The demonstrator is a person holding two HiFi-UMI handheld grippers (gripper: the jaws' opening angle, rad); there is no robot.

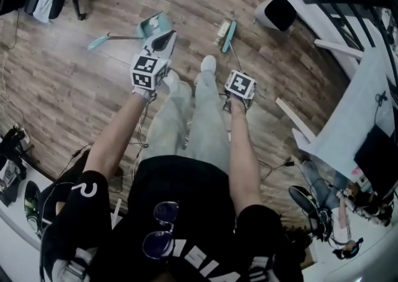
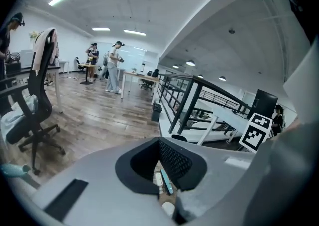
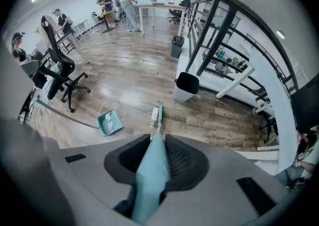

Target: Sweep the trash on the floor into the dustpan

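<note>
Head view: dustpan [image 1: 153,24] on floor [image 1: 74,88], just past left gripper [image 1: 163,42]; trash [image 1: 222,28] just beside broom head [image 1: 230,35].
Left gripper view: jaws apart, nothing between them.
Right gripper view: right gripper [image 3: 158,155] clamped on broom handle [image 3: 148,180]; dustpan lies left of trash.

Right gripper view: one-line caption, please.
Right gripper shut on the teal broom handle, dustpan on the wood floor ahead.
</note>
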